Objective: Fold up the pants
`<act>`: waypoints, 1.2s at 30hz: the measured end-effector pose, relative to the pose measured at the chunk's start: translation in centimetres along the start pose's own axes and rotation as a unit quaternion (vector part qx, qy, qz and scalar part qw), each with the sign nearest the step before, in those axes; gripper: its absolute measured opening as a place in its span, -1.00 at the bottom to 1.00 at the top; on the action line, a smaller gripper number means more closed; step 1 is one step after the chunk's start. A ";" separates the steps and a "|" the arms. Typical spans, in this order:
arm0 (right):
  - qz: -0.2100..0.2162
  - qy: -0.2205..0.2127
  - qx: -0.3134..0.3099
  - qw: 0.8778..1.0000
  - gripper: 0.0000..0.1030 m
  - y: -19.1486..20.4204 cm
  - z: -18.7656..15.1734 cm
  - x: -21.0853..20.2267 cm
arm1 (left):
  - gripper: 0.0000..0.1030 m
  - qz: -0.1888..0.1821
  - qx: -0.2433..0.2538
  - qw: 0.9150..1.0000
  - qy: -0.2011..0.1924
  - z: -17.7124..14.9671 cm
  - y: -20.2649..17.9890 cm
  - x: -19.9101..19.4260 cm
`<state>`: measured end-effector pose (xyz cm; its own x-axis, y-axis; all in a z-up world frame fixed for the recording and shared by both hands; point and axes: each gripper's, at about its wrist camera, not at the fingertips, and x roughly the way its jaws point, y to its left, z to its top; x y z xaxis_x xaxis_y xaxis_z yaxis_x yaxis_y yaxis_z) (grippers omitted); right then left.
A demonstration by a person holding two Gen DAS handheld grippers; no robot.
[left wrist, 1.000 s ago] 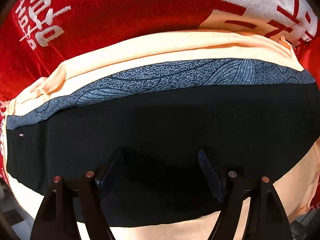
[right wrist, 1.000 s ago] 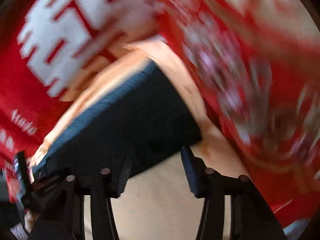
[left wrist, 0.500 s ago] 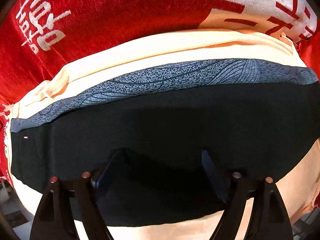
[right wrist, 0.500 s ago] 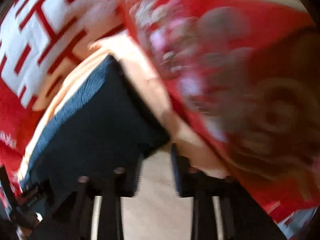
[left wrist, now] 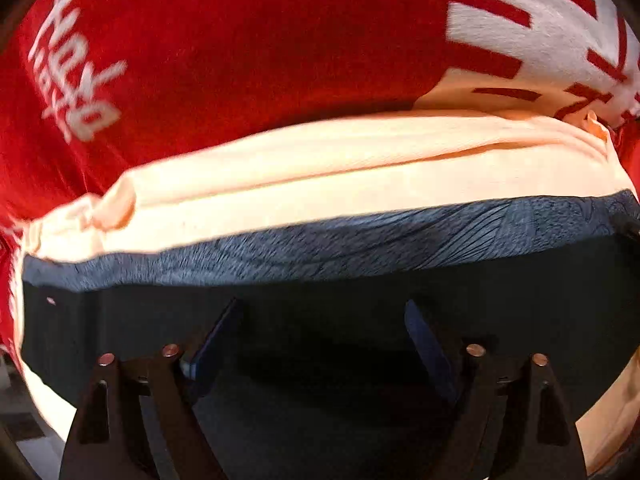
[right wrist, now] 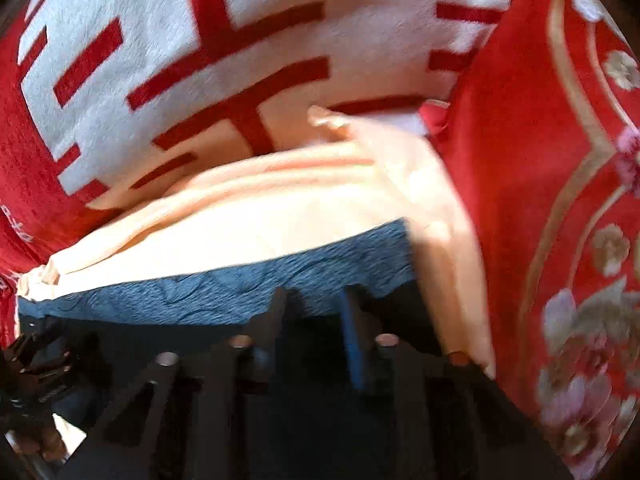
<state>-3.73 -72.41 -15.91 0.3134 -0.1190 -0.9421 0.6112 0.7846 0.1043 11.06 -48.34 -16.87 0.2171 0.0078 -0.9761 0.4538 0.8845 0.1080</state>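
Nearest the lens in the left wrist view, the left gripper (left wrist: pixel 320 328) hangs over the black panel of the pants (left wrist: pixel 320 360) with its jaws wide and just opening further; nothing is pinched, since the cloth lies flat under them. In the right wrist view the right gripper (right wrist: pixel 312 308) has just been narrowing its jaws over the pants' end toward three o'clock, beside the blue patterned band (right wrist: pixel 240 292); whether the pads already pinch cloth cannot be told through the blur. The step in hand looks like taking hold for another fold, and the next move calls for both grippers to pinch matching edges. The pants lie folded on a peach cloth (left wrist: pixel 320 176), long axis from nine to three o'clock, the band toward twelve. Beyond is a red blanket (left wrist: pixel 240 60).
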 end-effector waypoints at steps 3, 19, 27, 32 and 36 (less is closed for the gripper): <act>-0.032 0.000 0.013 0.999 -0.57 -0.7 -0.5 -1.2 | 0.81 0.001 -0.014 1.000 0.015 -1.7 1.9 0.0; 0.048 0.067 0.036 0.996 0.06 9.0 -13.8 -5.2 | 0.81 0.012 -0.045 0.998 0.038 -11.0 13.3 -4.0; 0.144 0.086 0.037 0.985 0.06 19.7 -18.9 -6.3 | 0.81 -0.007 -0.049 0.998 0.035 -14.0 21.5 -4.4; 0.235 0.127 0.061 0.962 0.06 27.2 -22.1 -3.5 | 0.81 0.001 -0.068 0.997 0.028 -14.2 27.7 -4.5; 0.283 0.154 0.091 0.942 0.06 31.4 -24.1 -0.8 | 0.81 0.016 -0.083 0.996 0.027 -14.4 33.1 -3.0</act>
<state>-2.33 -33.00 -19.53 0.4171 0.4912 -0.7647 0.5329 0.5494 0.6436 13.03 -12.38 -13.09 0.1803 0.0582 -0.9819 0.2980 0.9481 0.1109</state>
